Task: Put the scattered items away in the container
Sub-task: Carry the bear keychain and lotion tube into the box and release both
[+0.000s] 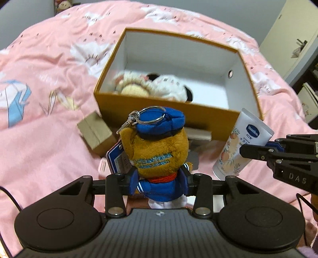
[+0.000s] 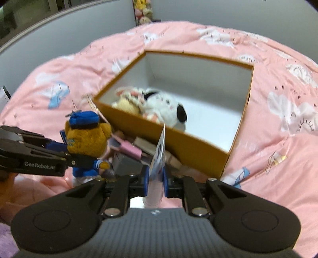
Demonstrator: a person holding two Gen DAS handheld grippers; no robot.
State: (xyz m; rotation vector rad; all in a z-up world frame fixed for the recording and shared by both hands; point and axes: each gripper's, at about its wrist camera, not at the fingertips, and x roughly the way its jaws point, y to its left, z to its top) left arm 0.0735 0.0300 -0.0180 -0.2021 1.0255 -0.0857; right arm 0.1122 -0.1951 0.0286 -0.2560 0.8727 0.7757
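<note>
Setting: a home bedroom. The working surface was a bed spread with a pink cloud-printed quilt. Beyond its far edge stood a plain grey wall and a hanging column of small plush toys; a cream wardrobe door with dark handle stood past the right edge.

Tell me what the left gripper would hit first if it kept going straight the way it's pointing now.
Probably the near orange wall of the box, straight ahead of the left gripper and the bear keychain it grips; depth is unclear, so it might clear the rim.
</note>
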